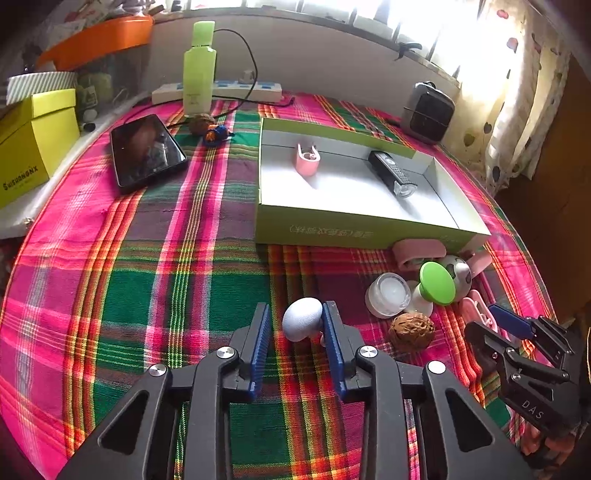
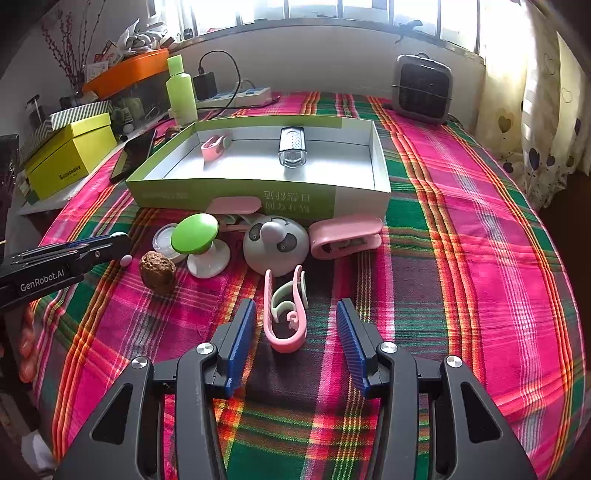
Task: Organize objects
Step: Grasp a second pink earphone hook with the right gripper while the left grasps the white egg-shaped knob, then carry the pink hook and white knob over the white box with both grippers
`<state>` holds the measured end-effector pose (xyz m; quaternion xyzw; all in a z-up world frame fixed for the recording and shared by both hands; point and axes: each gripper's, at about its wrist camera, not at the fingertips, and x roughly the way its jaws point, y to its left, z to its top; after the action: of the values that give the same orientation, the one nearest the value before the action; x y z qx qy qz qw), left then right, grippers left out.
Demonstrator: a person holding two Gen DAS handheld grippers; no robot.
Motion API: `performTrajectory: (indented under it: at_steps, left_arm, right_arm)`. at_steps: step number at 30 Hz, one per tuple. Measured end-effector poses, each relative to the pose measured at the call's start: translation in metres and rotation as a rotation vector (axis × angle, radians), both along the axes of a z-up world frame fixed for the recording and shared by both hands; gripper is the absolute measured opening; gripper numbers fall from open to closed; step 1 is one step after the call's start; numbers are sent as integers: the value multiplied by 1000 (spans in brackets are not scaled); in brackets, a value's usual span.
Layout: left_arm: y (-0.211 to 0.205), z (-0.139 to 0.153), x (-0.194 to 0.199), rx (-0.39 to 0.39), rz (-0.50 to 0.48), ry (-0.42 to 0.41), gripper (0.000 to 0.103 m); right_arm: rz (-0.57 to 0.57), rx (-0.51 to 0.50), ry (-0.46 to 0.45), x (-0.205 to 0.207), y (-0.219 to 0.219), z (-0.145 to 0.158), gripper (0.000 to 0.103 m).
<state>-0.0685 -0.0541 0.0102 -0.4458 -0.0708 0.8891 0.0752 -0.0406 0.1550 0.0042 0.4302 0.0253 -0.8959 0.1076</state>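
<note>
Left wrist: left hand-held gripper [image 1: 297, 326] half-open, white egg [image 1: 302, 319] touching one finger; right hand-held gripper [image 2: 295, 314] wide around pink clip [image 2: 284, 314].

We see strong daylight from the window [image 2: 332, 11], blown out to white in both views. The curtain [image 1: 517, 92] glares in the left wrist view. Heavy fisheye bending at edges, dark corners. The plaid tablecloth [image 2: 461, 221] is sharp and well lit; shadows are soft.
</note>
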Motion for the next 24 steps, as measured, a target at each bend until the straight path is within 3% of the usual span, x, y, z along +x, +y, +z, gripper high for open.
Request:
performTrajectory:
  at_steps: [4, 12, 24]
  left_arm:
    - [3, 1, 0, -2, -6, 2, 20]
    - [2, 1, 2, 20, 6, 0, 20]
    - [9, 5, 7, 22, -19, 8, 20]
  right_arm:
    - [5, -4, 1, 0, -1, 0, 40]
    - [8, -20, 5, 1, 0, 1, 25]
    - [21, -32, 21, 4, -1, 3, 24]
